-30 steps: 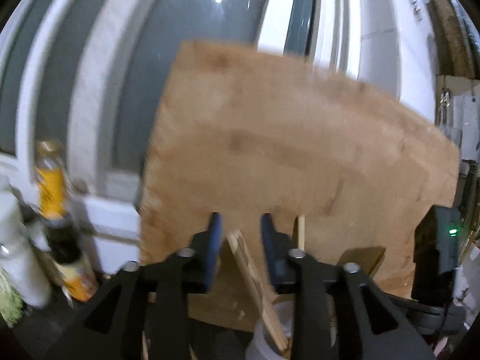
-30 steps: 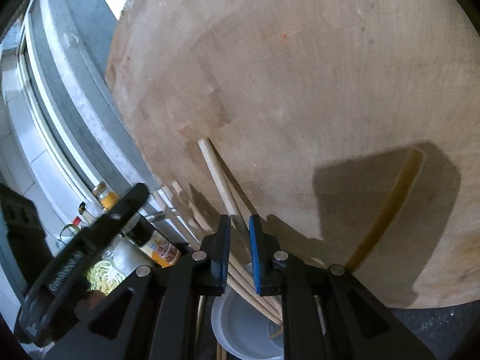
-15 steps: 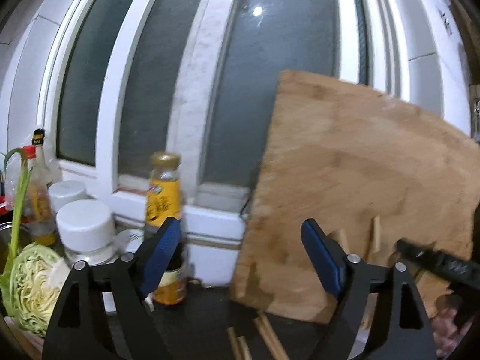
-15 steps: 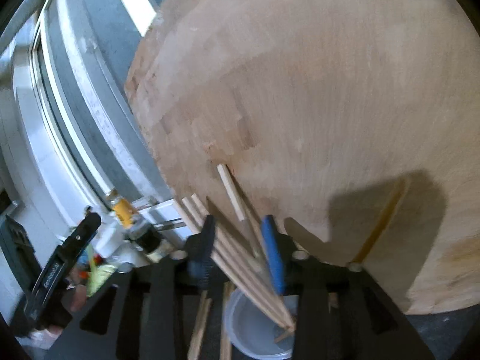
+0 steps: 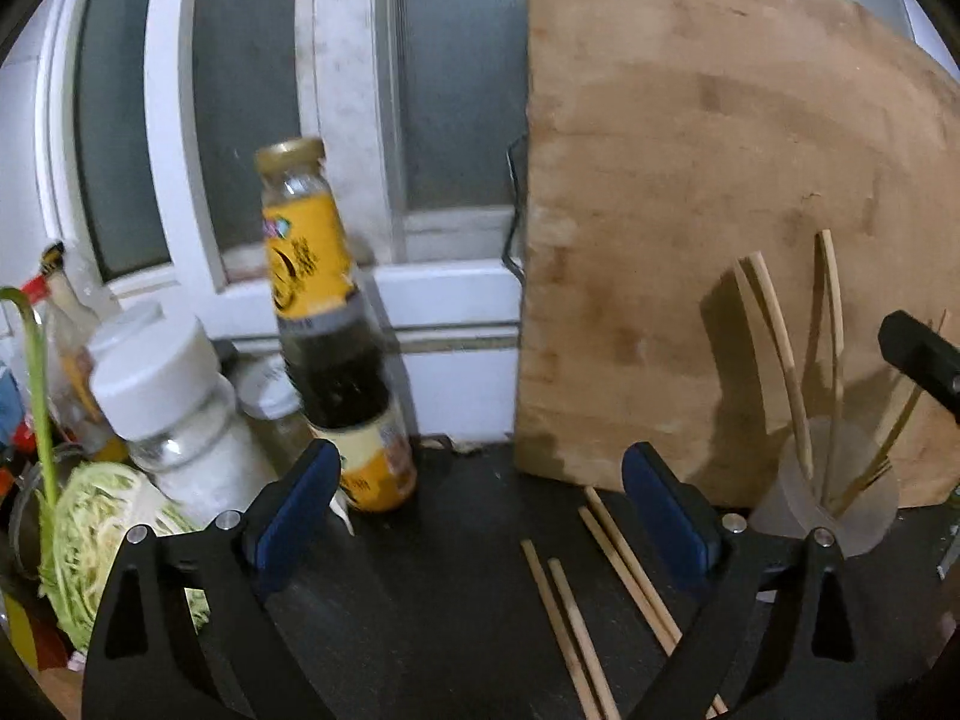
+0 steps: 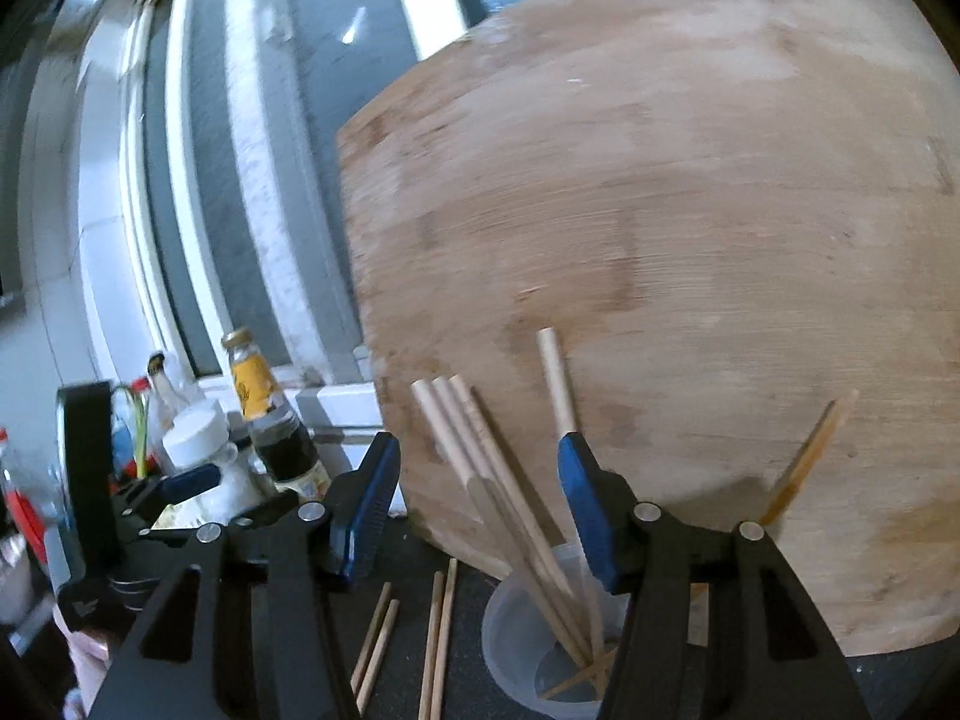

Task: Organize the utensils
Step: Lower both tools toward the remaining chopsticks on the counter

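Left gripper (image 5: 477, 495) jaws just opened wide, nothing between; loose chopsticks (image 5: 606, 576) flat on dark counter (image 5: 456, 588) just below and right of its tips. Next pick, by my guess: dip low, straddle one pair, close across sticks.

Right gripper (image 6: 477, 504) jaws just parted, empty; cup (image 6: 522, 636) right under them, chopsticks in cup (image 6: 480, 450) standing between jaws, untouched.

Sauce bottle (image 5: 327, 324) close by left jaw: risk of knock. Beyond, cutting board (image 5: 720, 210) leaning on window (image 5: 252, 90).
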`<state>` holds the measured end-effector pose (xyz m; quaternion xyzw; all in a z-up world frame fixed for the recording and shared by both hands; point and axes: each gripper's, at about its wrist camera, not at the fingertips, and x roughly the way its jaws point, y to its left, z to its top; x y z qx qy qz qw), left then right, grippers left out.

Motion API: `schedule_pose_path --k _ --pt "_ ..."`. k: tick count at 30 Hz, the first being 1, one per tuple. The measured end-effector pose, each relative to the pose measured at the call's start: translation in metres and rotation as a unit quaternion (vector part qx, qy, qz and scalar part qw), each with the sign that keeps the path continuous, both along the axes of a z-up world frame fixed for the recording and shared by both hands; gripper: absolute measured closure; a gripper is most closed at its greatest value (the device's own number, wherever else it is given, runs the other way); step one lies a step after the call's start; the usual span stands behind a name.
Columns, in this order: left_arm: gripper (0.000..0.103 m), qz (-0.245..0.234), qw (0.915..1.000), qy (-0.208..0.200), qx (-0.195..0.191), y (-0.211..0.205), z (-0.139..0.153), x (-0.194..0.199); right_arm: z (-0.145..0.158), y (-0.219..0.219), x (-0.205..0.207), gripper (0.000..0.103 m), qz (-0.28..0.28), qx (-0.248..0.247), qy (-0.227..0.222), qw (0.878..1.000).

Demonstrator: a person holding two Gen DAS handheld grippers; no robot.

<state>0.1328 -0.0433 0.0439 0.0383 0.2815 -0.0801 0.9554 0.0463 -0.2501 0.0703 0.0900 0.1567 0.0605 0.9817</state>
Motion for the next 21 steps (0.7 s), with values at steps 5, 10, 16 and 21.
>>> schedule_pose_path --k 5,10,16,21 --pt "0.003 0.009 0.9985 0.049 -0.022 0.008 -0.014 0.015 -0.003 0.007 0.000 0.046 0.007 -0.007 0.010 1.000" --pt "0.003 0.017 0.9949 0.098 -0.017 0.009 -0.033 0.031 -0.006 0.009 0.004 0.046 0.008 -0.012 0.020 1.000" --pt "0.003 0.005 0.9899 0.141 -0.017 0.007 -0.049 0.039 -0.011 0.011 0.008 0.061 0.003 -0.012 0.035 0.999" --pt "0.003 0.012 0.9893 0.145 0.011 0.004 -0.055 0.042 -0.015 0.021 0.008 0.087 0.027 -0.015 0.041 0.999"
